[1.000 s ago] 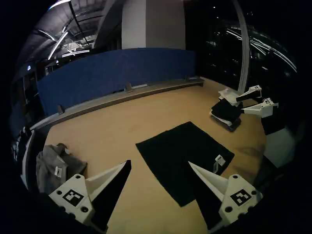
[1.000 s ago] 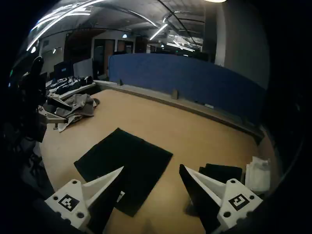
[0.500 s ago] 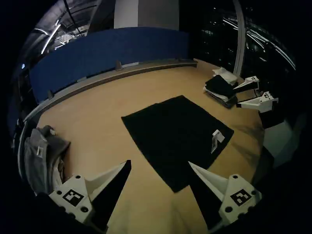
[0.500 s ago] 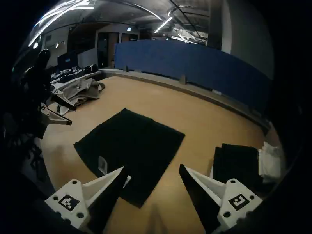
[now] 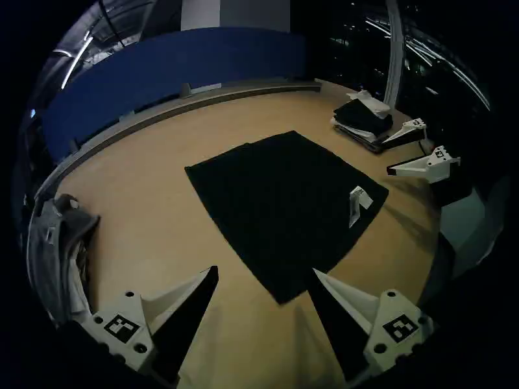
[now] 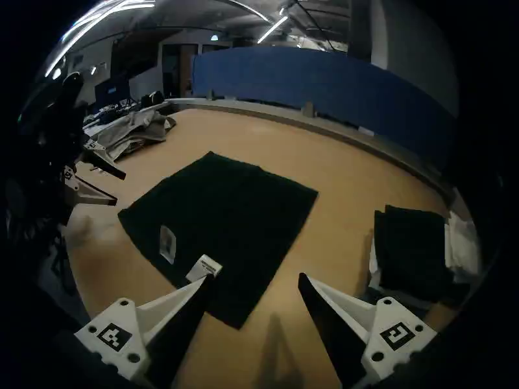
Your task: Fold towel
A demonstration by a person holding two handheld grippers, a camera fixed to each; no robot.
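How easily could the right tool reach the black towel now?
Probably yes, easily: the right tool, open, hangs close to the near edge of the black towel, with nothing lying between them on the table.

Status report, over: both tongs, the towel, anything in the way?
Left tongs and right tongs open, holding nothing. Black towel spread flat on table. Folded stack and grey cloths lie apart from it.

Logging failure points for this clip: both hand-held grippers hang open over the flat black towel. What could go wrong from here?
The black towel lies flat on the wooden table, so a grasp may skid over its thin edge. The right hand-held gripper might pinch the white tag just ahead of it instead of cloth.
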